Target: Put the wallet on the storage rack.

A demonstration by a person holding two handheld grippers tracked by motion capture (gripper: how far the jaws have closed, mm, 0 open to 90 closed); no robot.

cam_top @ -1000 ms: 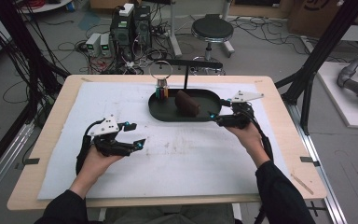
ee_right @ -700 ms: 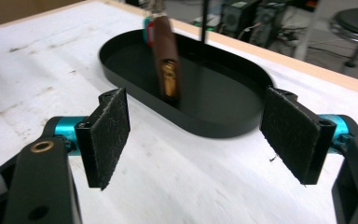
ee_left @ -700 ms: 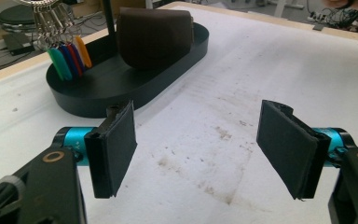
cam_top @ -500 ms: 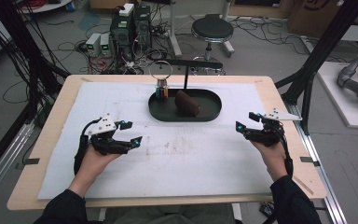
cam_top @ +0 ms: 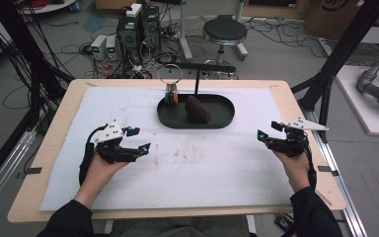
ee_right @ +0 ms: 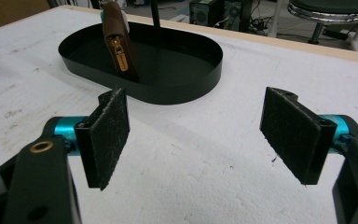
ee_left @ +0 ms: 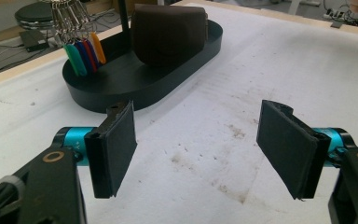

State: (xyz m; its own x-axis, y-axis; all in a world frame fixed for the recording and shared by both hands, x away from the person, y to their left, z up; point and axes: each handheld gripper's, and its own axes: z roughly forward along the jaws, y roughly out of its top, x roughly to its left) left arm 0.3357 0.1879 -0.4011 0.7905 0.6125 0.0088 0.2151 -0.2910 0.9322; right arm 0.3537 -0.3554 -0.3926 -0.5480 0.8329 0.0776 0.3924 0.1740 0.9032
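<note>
Pouch (cam_top: 198, 109) lies in the black oval tray (cam_top: 224, 121) at the far middle of the bench (cam_top: 296, 103), its long axis running diagonal, far-left to near-right. In the right view it stands on edge, zipper end facing those tongs. Keys (cam_top: 171, 97) with coloured tags hang from a ring on the tray's post (cam_top: 196, 81), at the tray's left end, just beside the pouch.

Left tongs (cam_top: 139, 139) rest near-left on the white mat (cam_top: 217, 163), jaws apart, nothing between them; tray lies ahead and to the right. Right tongs (cam_top: 268, 132) sit at the near right, jaws likewise apart and empty; tray lies ahead and to the left.

Judgement: the two are about equally far from the pouch; the right pair has the cleaner line, since keys and post stand on the left pair's side. Tray rim stands between either tongs and the pouch, so any reach must come in over it.
</note>
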